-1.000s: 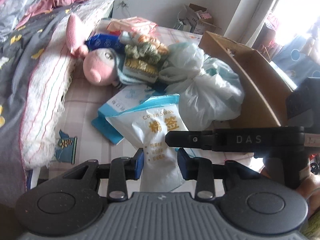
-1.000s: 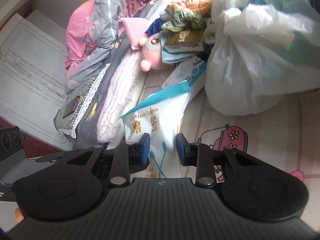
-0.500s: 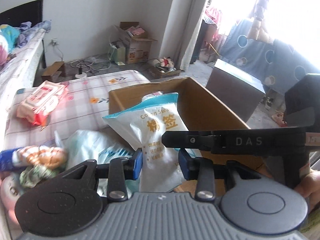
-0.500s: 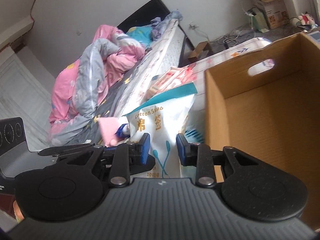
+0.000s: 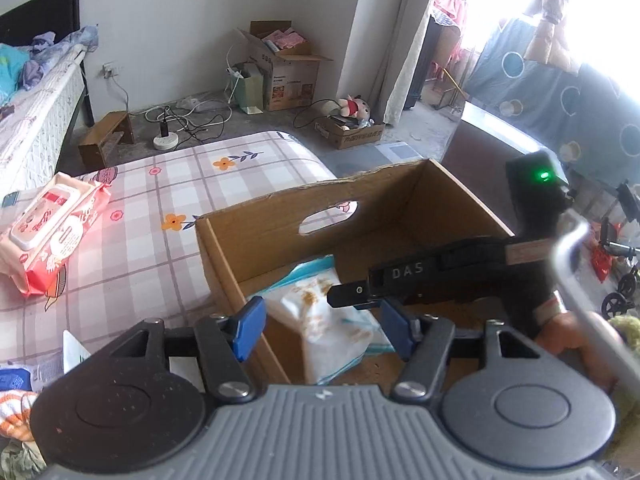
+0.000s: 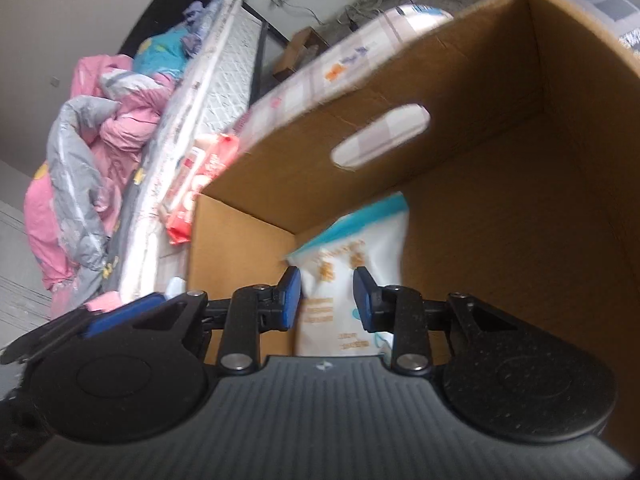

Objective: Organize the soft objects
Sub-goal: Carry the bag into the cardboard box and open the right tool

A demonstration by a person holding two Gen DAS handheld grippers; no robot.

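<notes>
A white cotton swab bag (image 5: pixel 320 320) with a teal top hangs inside the open cardboard box (image 5: pixel 320 192). My left gripper (image 5: pixel 323 330) straddles the bag with its jaws opening, and both blue pads stand clear of the bag's sides. In the right wrist view, my right gripper (image 6: pixel 327 298) is shut on the cotton swab bag (image 6: pixel 352 264), holding it low against the box's inner wall (image 6: pixel 500 120). One black finger (image 5: pixel 400 276) of the right gripper crosses in front of the bag in the left wrist view.
A pink wet-wipes pack (image 5: pixel 52 228) lies on the checked mattress (image 5: pixel 160 184) left of the box. A pink and grey quilt (image 6: pixel 80 160) is heaped on the bed behind. Cardboard boxes (image 5: pixel 288 68), cables and a plush toy (image 5: pixel 354 106) sit on the floor.
Both grippers carried the bag from the pile on the bed over to the cardboard box and down into it. The left jaws have spread wider and come off the bag.
</notes>
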